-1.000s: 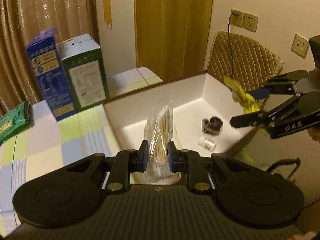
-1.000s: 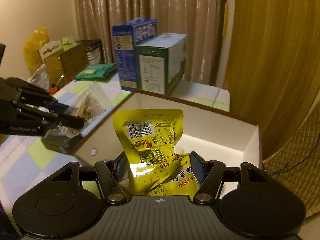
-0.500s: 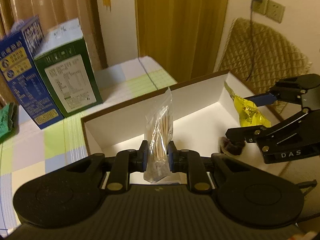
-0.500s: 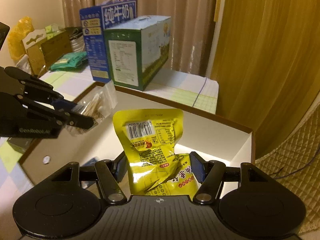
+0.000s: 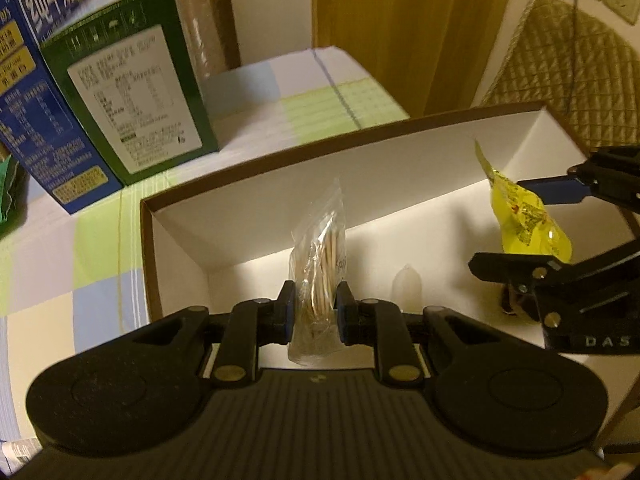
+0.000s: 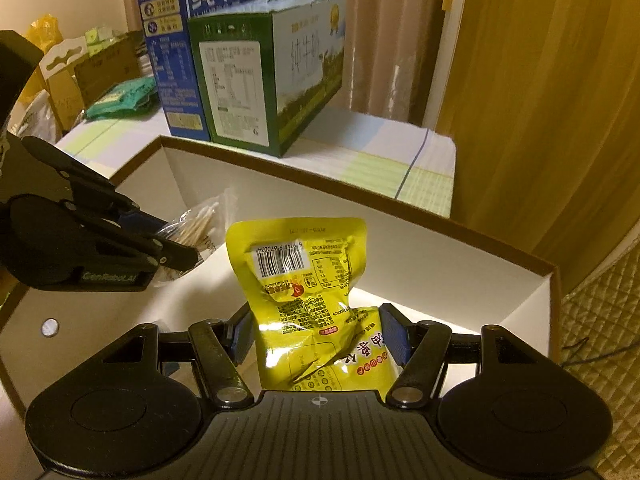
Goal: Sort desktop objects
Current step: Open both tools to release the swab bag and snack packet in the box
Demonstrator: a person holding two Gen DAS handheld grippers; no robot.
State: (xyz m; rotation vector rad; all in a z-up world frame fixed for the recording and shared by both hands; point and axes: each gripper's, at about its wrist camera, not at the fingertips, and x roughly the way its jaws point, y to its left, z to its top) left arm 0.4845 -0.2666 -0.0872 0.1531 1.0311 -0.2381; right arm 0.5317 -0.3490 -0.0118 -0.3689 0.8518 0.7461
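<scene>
Cotton-swab bag (image 5: 320, 264) clenched in left hand-held gripper (image 5: 314, 314), yellow snack pouch (image 6: 308, 292) gripped by right hand-held gripper (image 6: 320, 338), both over white box (image 5: 360, 168); next, lower and release.

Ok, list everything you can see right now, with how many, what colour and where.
white box: one, white inside with brown rim, on the table under both grippers
cotton swab bag: one, clear, held over the box
snack packet: one, yellow, held over the box
small clear item: one, on the box floor; cannot tell what it is
dark item: one, on the box floor, mostly hidden
milk cartons: two, blue and green, side by side behind the box
green packet: one, far left of the table
tablecloth: one, pastel checks
left gripper: black, shut on the cotton swab bag
right gripper: black, shut on the snack packet
</scene>
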